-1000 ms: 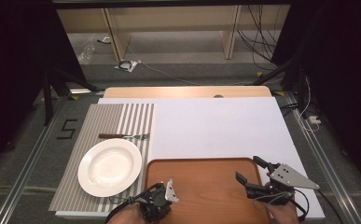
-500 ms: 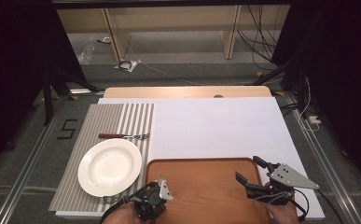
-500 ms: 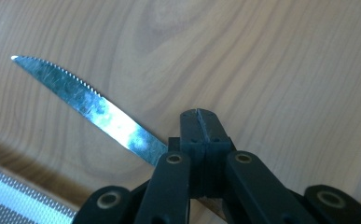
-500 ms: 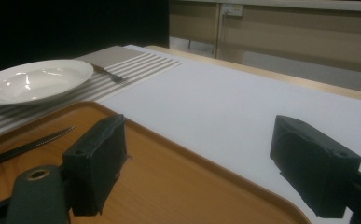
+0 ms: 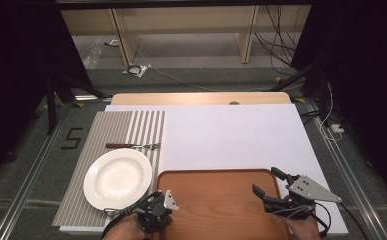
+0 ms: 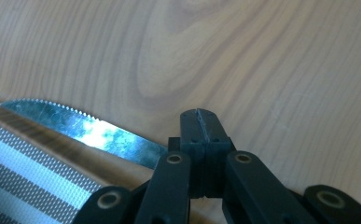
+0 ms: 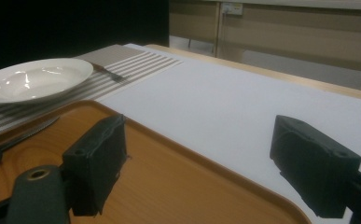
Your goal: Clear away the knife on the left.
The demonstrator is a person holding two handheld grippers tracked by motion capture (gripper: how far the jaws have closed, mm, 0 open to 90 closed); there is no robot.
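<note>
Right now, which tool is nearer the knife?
Left. The left tool is shut on the knife at the tray's left edge; the right tool hangs open over its right side.

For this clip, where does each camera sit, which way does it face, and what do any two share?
High view: above the near edge, looking forward and down on the tray, plate, fork; both hands and tongs at the bottom.
Left gripper view: on the left tongs, shut on a knife, facing down at the tray.
Right gripper view: on the right tongs, open, looking low across the tray toward the plate.
Shared: tray in all; plate in high and right.
</note>
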